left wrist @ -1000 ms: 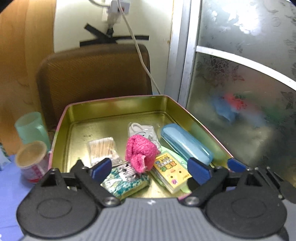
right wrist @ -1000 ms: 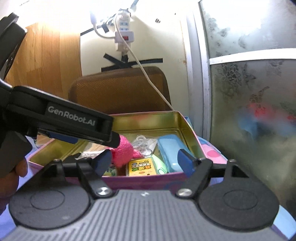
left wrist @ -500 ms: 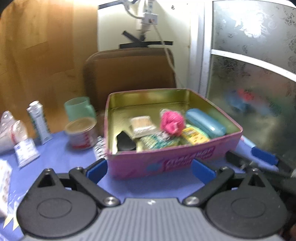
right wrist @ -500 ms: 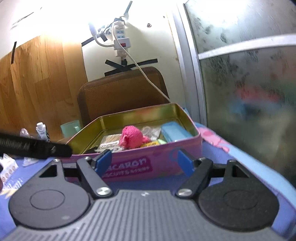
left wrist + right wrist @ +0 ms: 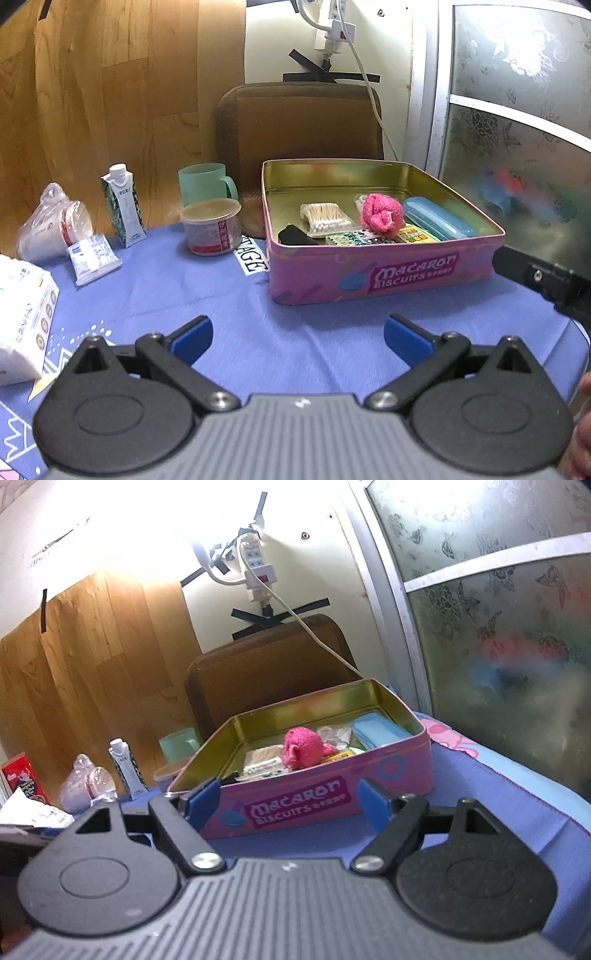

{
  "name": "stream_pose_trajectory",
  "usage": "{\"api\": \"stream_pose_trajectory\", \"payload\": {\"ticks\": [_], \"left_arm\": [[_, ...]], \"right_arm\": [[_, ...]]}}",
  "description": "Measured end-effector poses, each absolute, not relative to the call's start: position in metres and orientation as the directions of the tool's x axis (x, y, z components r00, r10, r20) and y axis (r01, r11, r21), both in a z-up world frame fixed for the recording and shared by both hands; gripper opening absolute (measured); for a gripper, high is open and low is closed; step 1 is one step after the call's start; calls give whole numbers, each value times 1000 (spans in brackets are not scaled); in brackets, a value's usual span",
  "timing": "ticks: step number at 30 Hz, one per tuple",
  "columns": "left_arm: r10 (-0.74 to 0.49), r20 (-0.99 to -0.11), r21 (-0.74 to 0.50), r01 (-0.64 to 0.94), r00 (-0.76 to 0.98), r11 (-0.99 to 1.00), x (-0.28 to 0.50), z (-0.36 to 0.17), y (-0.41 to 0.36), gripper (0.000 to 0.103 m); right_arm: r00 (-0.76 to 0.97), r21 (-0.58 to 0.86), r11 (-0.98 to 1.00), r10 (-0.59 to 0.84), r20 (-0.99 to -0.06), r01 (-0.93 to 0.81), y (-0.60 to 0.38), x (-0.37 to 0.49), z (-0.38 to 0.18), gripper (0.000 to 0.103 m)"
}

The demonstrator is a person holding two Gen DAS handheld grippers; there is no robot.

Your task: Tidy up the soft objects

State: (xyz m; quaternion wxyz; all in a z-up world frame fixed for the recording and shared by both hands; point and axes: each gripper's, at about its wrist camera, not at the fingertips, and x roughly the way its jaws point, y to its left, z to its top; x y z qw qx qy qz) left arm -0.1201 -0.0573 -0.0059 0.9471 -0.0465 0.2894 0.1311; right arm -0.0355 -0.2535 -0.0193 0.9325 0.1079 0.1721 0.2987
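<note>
A pink fuzzy soft bundle (image 5: pixel 382 215) lies inside the pink biscuit tin (image 5: pixel 388 275) on the blue tablecloth, among a cotton swab pack (image 5: pixel 325 219), a blue case (image 5: pixel 437 222), small card packs and a black item (image 5: pixel 293 235). It also shows in the right wrist view (image 5: pixel 304 747) inside the tin (image 5: pixel 295 806). My left gripper (image 5: pixel 297 338) is open and empty, held back from the tin over the cloth. My right gripper (image 5: pixel 293 805) is open and empty, low in front of the tin's side.
Left of the tin stand a lidded can (image 5: pixel 211 231), a green mug (image 5: pixel 205 183), a carton (image 5: pixel 123 205), a bagged cup (image 5: pixel 55 225), a sachet (image 5: pixel 93 258) and a white box (image 5: pixel 22 321). A brown chair back (image 5: pixel 299 125) is behind. Frosted glass (image 5: pixel 517 129) is at right.
Both grippers have drawn back from over the tin toward the near table edge. The pink bundle stays in the tin. More of the table's left side has come into view.
</note>
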Motion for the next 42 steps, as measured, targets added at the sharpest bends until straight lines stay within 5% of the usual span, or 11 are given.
{"api": "stream_pose_trajectory", "payload": {"ticks": [42], "left_arm": [[223,-520,-36,-282,825,959,-141,-8,-52,103]], "right_arm": [[753,359,781,608,-253,-511,-254,-45,-17,91]]}}
